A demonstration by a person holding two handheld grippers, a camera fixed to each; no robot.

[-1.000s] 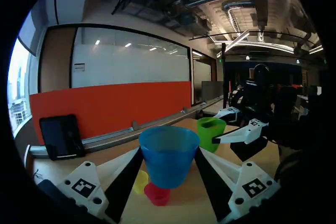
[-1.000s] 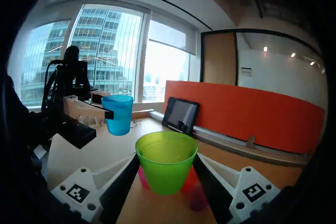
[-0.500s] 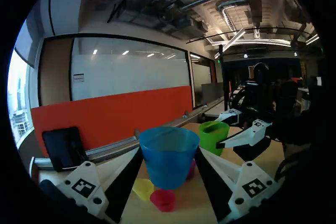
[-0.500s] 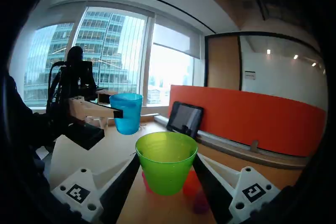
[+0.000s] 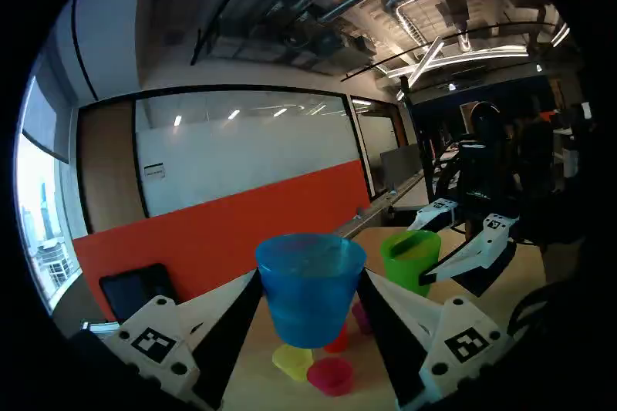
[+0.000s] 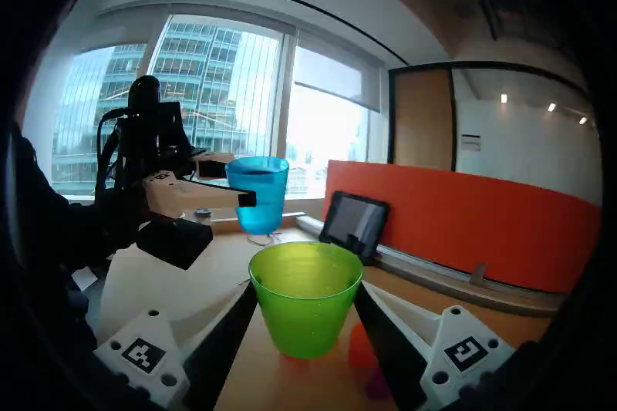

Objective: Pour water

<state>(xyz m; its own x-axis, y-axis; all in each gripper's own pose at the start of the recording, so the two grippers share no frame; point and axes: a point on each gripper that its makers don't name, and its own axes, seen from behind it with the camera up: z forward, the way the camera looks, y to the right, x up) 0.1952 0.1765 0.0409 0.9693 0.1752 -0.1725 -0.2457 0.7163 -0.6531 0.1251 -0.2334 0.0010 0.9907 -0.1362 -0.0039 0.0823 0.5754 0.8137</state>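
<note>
Left tool [image 5: 310, 291] gripped the blue cup [image 5: 308, 311], right tool [image 6: 306, 307] gripped the green cup [image 6: 305, 318], both upright above the counter [image 6: 224, 257]; pouring looked yet to start.

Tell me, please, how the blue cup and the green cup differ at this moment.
Colour: the blue cup is blue, the green cup lime green. Holder: the left gripper grips the blue cup between its fingers, while the right gripper grips the green cup. Both are upright, tapered plastic cups of similar shape, held above the table. Whether either holds water I cannot tell.
</note>
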